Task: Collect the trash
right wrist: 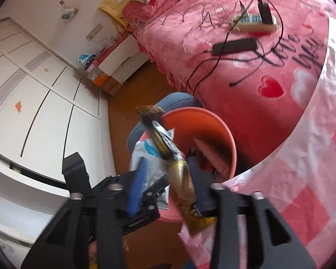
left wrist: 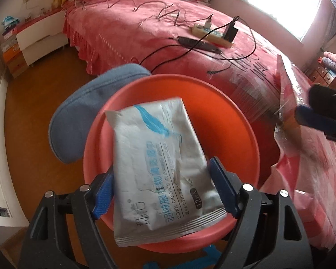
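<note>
Left gripper (left wrist: 161,192): blue pads clamped on either side of a white wipes packet (left wrist: 161,163), which is held directly ahead of the fingers, above an orange bin (left wrist: 235,121).
Packet writing: "DOWN CLOTHES" and "12" are legible, along with Chinese characters; a blue feather graphic is printed toward the far end.
Packet condition: creased, flat, crimped seal at the near end.
Right gripper (right wrist: 168,186): fingers closed on a gold-and-black wrapper (right wrist: 165,143), which extends forward from the fingers over the bin's rim (right wrist: 231,148).
Wrapper writing: small white lettering near the fingers, too blurred to read.
Left wrist view only: the packet's full printed face; a window (left wrist: 280,2) ahead and to the right.
Right wrist view only: dark contents inside the bin, possibly other wrappers; white wardrobe doors (right wrist: 44,94) to the left.
Both views: beyond the bin, a pink bedspread (left wrist: 145,22) carrying a power strip (left wrist: 212,34) and black cables.
</note>
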The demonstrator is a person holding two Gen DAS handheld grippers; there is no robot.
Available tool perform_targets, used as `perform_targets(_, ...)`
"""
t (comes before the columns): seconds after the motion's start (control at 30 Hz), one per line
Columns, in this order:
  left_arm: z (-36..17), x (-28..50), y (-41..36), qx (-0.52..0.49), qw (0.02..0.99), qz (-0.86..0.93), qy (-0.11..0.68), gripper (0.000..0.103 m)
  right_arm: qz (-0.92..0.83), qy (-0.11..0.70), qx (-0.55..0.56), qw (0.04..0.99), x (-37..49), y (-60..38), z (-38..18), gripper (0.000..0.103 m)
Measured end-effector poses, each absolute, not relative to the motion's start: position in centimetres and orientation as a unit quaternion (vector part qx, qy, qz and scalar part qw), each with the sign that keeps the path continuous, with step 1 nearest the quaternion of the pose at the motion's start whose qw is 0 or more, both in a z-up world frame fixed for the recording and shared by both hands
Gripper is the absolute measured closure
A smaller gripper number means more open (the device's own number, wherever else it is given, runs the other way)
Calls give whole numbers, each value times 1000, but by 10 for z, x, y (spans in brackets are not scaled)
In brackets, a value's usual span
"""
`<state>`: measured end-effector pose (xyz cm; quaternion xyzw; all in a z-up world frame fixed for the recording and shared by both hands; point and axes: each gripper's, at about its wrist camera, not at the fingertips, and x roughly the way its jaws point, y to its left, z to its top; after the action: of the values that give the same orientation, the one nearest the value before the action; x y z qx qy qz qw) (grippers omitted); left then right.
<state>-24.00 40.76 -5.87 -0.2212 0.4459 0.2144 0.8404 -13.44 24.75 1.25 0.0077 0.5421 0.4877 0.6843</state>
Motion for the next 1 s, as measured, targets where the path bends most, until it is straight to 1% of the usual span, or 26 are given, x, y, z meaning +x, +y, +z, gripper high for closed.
perform_targets(0.03,-59,-241,408,-221,838,219,447,20,484,539,7,689,-134,245,13,37)
perform_targets(0.1,-58,-244,411,-221,837,225,446,20,473,527,0,706,-133,238,15,32)
perform_targets(0.17,-56,-246,413,-222,838,232,442,19,459,512,-5,726,-130,229,19,23)
perform_targets(0.23,-53,-246,413,-216,840,239,437,19,446,499,-9,743,-126,218,24,22)
perform_targets(0.33,-46,-245,412,-195,844,251,433,16,426,485,-12,763,-120,204,27,14)
perform_targets(0.5,-31,-241,405,-167,855,261,415,14,399,462,-24,792,-120,181,30,14)
perform_targets(0.57,-24,-238,400,-150,857,272,412,10,391,453,-28,801,-120,172,31,14)
perform_targets(0.77,0,-234,391,-149,874,268,377,9,353,423,-41,833,-119,145,35,13)
perform_targets(1.0,25,-215,364,-131,894,239,356,9,306,398,-41,864,-116,103,41,13)
